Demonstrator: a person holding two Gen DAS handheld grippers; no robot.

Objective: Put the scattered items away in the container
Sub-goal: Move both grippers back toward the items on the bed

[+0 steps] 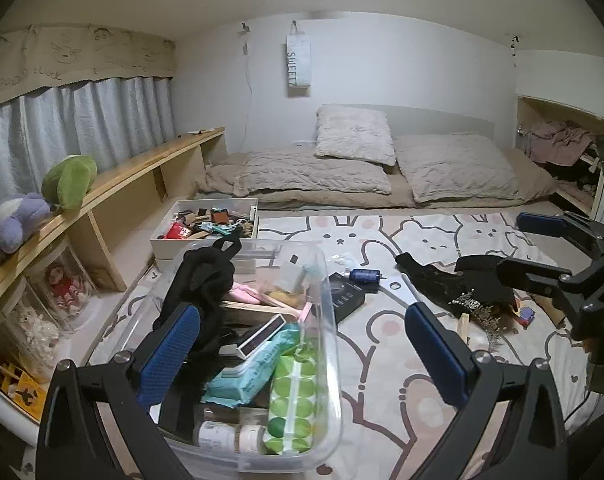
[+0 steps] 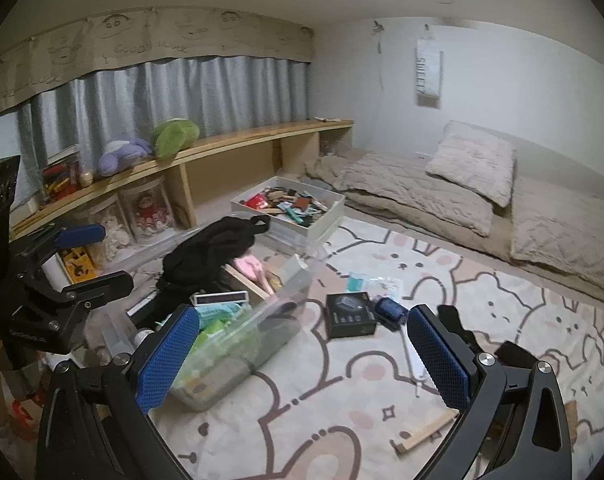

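Cream rug [image 1: 381,360] with bunny and bear outlines covers the floor, and beige bedding [image 1: 381,176] lies along its far edge under a white wall. Left of that runs a long wooden shelf [image 1: 142,168] carrying a green plush [image 1: 68,180] and a purple plush [image 1: 16,220].

On the near left of the rug sits the clear bin [image 1: 329,344], already holding a black cloth [image 1: 206,280] draped over its far left rim, a teal wipes pack [image 1: 258,364], a green dotted pack [image 1: 292,396], a white bottle [image 1: 230,436] and a pink item [image 1: 242,294]. Just behind the bin stands a white box [image 1: 206,236] full of small odds and ends.

Scattered on the rug right of the bin are a black box [image 1: 347,296], a small blue jar [image 1: 363,276] touching its far side, black clothing [image 1: 441,284] farther right, a dried sprig [image 1: 477,312] on that clothing's near edge, and a wooden stick [image 2: 425,432] near the right gripper.

Left gripper [image 1: 302,364] hangs over the bin with its 2 blue pads spread wide and nothing between them. Right gripper [image 2: 302,360] hovers over the rug beside the bin, its pads equally wide apart and empty.
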